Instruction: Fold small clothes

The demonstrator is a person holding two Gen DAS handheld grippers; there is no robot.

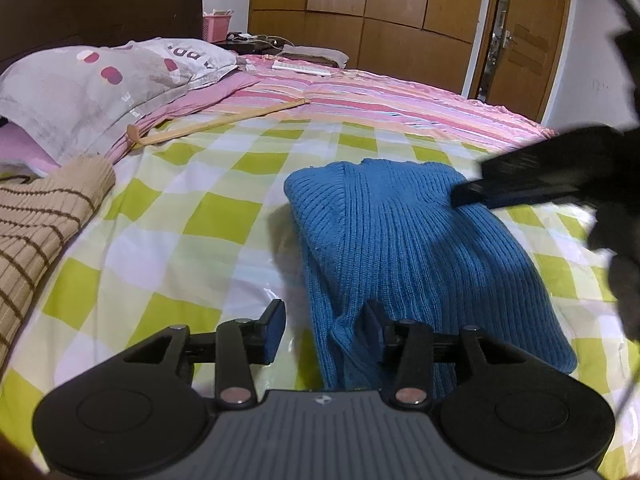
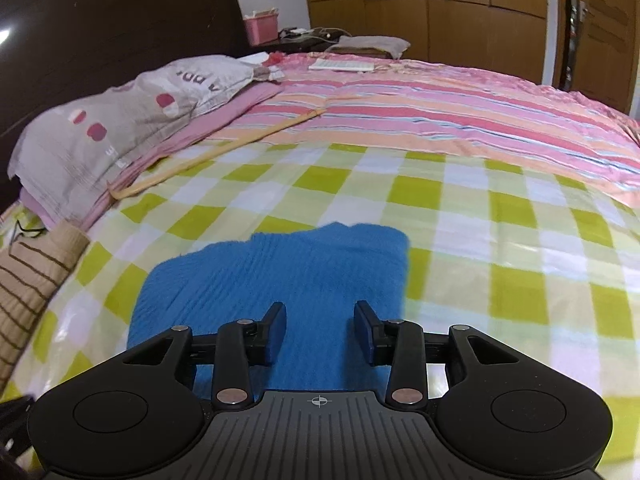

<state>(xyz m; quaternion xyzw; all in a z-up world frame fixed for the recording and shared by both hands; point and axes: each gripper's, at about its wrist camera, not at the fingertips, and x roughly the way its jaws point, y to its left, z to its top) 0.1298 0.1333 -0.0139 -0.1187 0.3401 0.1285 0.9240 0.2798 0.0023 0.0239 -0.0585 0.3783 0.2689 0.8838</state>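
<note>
On the green-checked bedspread [image 2: 440,216] (wardrobe [image 2: 420,0] behind) lies the folded blue sweater [image 2: 280,280] — left gripper [image 1: 326,330] and right gripper [image 2: 320,330] both released, empty.

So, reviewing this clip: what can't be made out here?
- Blue sweater: its near end is hidden behind the left gripper in the left wrist view, and behind the right gripper in the right wrist view.
- Beige striped garment: cut off by the left edge in both views.
- Right gripper from the left wrist view: motion-blurred, fingers indistinct.
</note>
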